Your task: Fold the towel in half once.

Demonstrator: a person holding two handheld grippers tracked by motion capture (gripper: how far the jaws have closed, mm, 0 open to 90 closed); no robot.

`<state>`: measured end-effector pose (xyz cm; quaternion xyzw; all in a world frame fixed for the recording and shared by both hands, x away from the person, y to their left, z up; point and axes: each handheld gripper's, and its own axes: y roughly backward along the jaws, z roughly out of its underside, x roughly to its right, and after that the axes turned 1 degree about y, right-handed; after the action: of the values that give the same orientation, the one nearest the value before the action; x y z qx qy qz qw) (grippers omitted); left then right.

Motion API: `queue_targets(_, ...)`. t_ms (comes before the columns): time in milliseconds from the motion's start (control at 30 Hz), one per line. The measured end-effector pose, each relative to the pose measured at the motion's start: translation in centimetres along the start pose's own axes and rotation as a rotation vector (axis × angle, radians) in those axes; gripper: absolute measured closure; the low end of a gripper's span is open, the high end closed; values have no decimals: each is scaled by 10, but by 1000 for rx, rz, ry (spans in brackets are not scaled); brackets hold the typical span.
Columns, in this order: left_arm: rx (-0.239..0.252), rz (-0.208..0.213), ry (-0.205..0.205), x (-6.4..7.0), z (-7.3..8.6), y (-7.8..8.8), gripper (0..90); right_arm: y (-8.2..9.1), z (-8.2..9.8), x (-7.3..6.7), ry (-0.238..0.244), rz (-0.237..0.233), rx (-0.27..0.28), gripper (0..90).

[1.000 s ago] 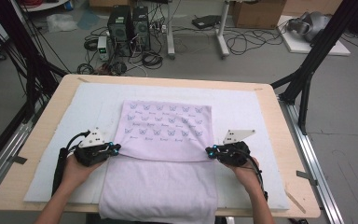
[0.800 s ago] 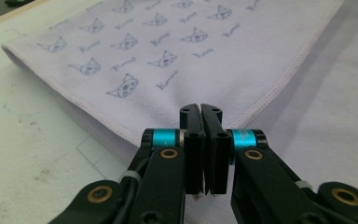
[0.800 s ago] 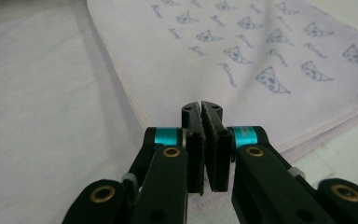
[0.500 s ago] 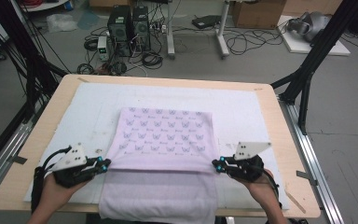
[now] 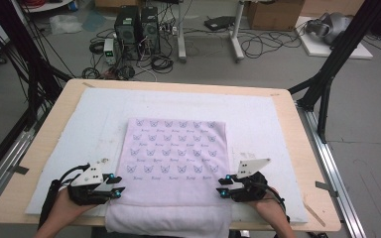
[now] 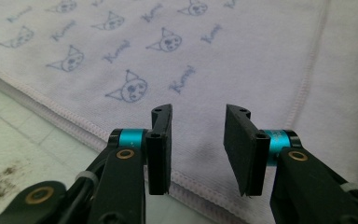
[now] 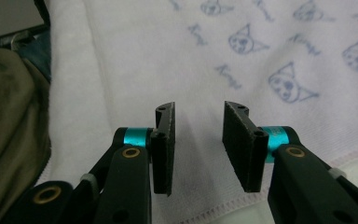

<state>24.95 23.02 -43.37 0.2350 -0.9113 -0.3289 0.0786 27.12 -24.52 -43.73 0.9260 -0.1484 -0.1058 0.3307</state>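
Note:
A lavender towel printed with small cat faces lies flat on the white mat, its near end hanging over the table's front edge. My left gripper sits at the towel's left hem and my right gripper at its right hem, both pointing inward. In the left gripper view the left gripper has just been opening, and the towel lies under the gap, not pinched. The right gripper has likewise just been opening over the towel, with nothing between its pads.
The mat covers a wooden table with metal rails along both sides. Black frame posts rise at the back corners. Computers and cables lie on the floor beyond. Olive clothing is close at the left of the right gripper view.
Both hands drew the towel toward the table's front edge, so more of it hangs over. Both grippers, shut on the towel's side hems before, now stand open and have let go.

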Motion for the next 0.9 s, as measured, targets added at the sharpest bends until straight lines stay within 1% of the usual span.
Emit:
queue_targets(67,-35,19,10,-1,2,-8,668,-5,2,-1,-11,1,-23,669)
queue_targets(100,-38,18,3,-1,2,-10,692,-7,2,-1,-17,5,-33,684)
queue_targets(133,-27,16,6,1,3,-9,724,-8,3,-2,-18,8,-29,720)
queue_targets(167,-27,10,10,2,2,-10,783,-9,3,-3,-14,13,-29,764)
queue_targets(200,-32,10,-2,3,2,-10,817,-9,2,-3,-7,16,-31,823)
queue_targets(267,-31,1,-1,4,2,-9,863,-9,1,-4,3,13,-38,868)
queue_targets(333,-28,-2,7,4,1,-7,874,-8,1,-3,7,3,-32,876)
queue_targets(400,-12,-9,10,4,0,-3,877,-4,0,-3,-3,-4,-18,878)
queue_targets(433,-5,-13,5,5,-1,1,878,-1,-1,-4,8,3,-10,878)
queue_targets(467,12,-14,12,5,-3,4,879,2,-3,-5,7,11,-4,878)
queue_targets(533,35,-24,9,7,-6,12,879,6,-6,-6,14,15,17,878)
queue_targets(567,47,-27,11,7,-8,16,879,8,-8,-7,20,20,18,878)
queue_targets(700,83,-21,23,9,-13,31,879,17,-16,-13,38,25,52,878)
queue_targets(800,93,-26,16,13,-12,42,879,27,-19,-21,48,22,75,878)
queue_targets(833,91,-23,15,15,-11,44,879,30,-19,-23,52,26,78,878)
queue_targets(900,84,-16,13,19,-8,46,879,33,-18,-27,53,16,79,878)
